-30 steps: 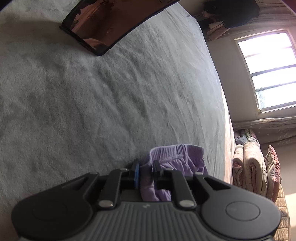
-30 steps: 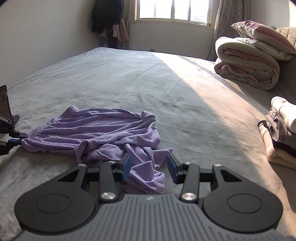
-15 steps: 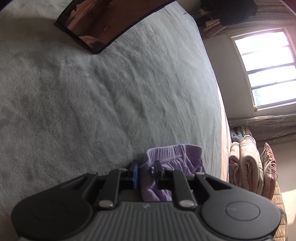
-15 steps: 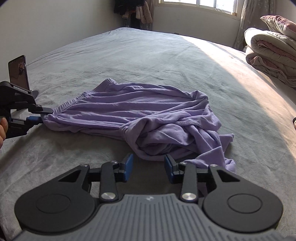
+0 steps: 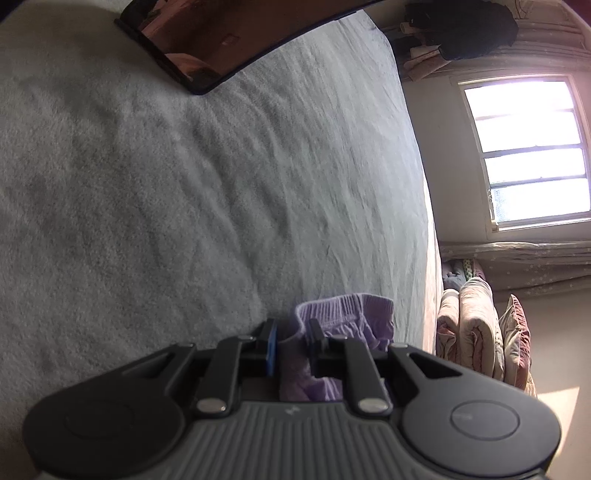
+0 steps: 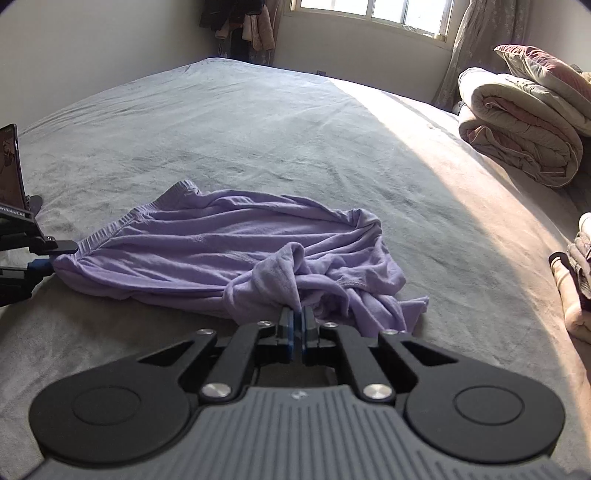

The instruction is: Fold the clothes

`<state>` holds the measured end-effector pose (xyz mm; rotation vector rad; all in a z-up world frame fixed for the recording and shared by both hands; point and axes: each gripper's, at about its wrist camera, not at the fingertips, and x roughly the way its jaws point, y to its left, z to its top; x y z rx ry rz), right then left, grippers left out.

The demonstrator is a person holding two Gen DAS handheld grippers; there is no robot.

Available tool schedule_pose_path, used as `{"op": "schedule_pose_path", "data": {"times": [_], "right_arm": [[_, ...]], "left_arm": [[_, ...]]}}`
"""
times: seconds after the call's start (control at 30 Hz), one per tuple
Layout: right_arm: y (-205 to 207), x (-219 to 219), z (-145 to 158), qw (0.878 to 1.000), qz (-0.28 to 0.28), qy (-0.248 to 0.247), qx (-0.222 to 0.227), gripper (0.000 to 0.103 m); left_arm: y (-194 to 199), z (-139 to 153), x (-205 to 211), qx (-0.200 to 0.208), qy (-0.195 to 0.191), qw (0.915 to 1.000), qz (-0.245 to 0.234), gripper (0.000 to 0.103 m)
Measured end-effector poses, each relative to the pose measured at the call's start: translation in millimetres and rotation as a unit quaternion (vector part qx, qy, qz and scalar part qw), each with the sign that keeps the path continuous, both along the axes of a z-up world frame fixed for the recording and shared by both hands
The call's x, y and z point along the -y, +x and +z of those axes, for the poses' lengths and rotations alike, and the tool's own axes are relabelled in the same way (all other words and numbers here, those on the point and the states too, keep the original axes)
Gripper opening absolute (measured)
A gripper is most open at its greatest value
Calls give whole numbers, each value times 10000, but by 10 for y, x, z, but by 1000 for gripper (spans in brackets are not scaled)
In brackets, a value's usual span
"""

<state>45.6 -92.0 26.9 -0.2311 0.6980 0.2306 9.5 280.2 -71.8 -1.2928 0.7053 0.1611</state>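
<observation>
Right gripper (image 6: 298, 318) just closed on purple garment (image 6: 207, 254) fold — left gripper (image 5: 291, 338) grips waistband

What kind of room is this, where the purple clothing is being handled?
Most likely a bedroom. The purple garment lies on a wide bed covered in a grey sheet, rolled quilts are stacked at its side, and clothes hang in the corner beside a curtained window.
</observation>
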Motion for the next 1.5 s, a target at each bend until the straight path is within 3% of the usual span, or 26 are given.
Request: {"op": "schedule_pose_path", "data": {"times": [0.17, 0.3, 0.73, 0.9, 0.93, 1.1, 1.2, 1.27, 1.5], "right_arm": [[165, 153, 378, 9981, -402, -255, 380, 4], [437, 279, 516, 9933, -748, -608, 644, 4], [1381, 654, 49, 9788, -1761, -1020, 221, 4], [1498, 708, -83, 9764, -2029, -744, -15, 6], [1496, 691, -58, 9769, -2034, -650, -27, 14], [1486, 438, 131, 9837, -1773, -230, -200, 16], [1496, 135, 221, 9884, -1409, 202, -538, 21], [1500, -145, 260, 9891, -1071, 569, -838, 39], [1525, -1055, 245, 9832, -8, 913, -1583, 42]], "left_arm": [[-23, -22, 12, 8, -79, 10000, 55, 15], [-16, -24, 36, 12, -78, 9999, 71, 15], [103, 15, 169, 147, 257, 9995, -67, 15], [149, 27, 211, 303, 607, 9974, -257, 15], [157, 32, 224, 339, 700, 9965, -306, 15], [186, 76, 289, 569, 1152, 9901, -561, 11], [155, 140, 353, 805, 1579, 9809, -798, 10], [137, 223, 442, 1013, 1963, 9700, -1017, 10], [58, 439, 813, 1836, 3015, 9150, -1953, 8]]}}
